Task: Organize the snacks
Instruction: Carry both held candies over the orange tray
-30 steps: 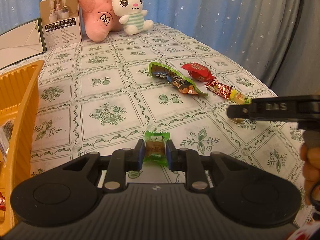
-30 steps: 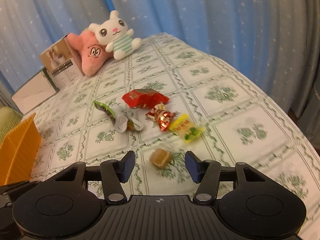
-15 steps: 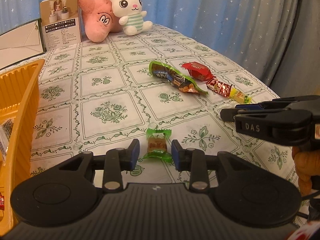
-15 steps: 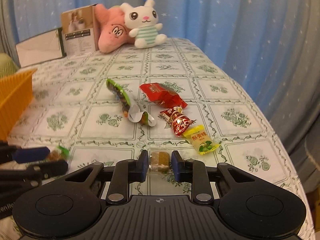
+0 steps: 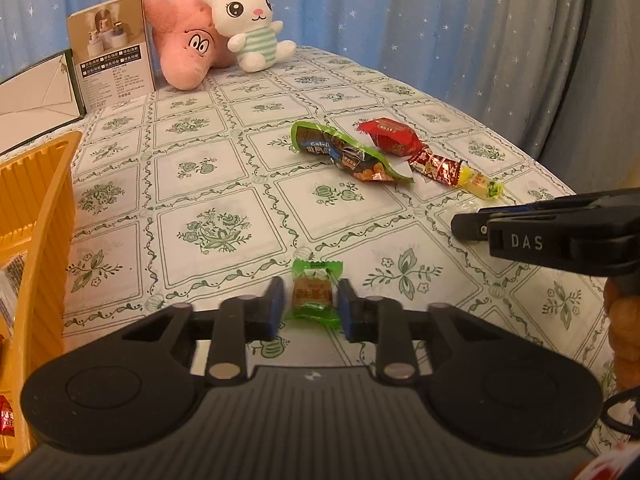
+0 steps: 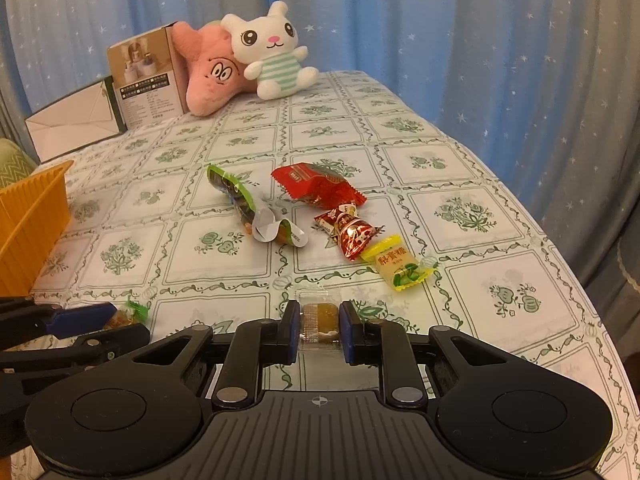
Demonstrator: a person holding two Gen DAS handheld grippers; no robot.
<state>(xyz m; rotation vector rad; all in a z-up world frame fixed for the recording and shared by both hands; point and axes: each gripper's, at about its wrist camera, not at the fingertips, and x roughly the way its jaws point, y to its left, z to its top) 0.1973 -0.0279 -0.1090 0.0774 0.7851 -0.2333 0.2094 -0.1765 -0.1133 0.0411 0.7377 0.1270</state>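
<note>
A green-wrapped candy (image 5: 313,294) lies on the tablecloth between the pads of my left gripper (image 5: 311,312), whose jaws are closing in on its wrapper. My right gripper (image 6: 319,328) is closing too, with its pads pressed on a brown candy in clear wrap (image 6: 319,318) at table level. In the left wrist view the right gripper (image 5: 464,228) reaches in from the right, held by a hand. In the right wrist view the left gripper (image 6: 80,324) shows at the lower left. An orange basket (image 5: 44,216) stands at the left.
Further back lie a green nut packet (image 5: 348,156), a red packet (image 5: 390,136), a red foil candy (image 5: 436,166) and a yellow candy (image 5: 480,184). Two plush toys (image 5: 224,36) and a box (image 5: 112,52) stand at the far end. The table edge (image 6: 592,320) curves off to the right.
The right gripper rolled level and shut on the brown candy that lay loose between its wide jaws. The left jaws loosened around the green candy, then narrowed again.
</note>
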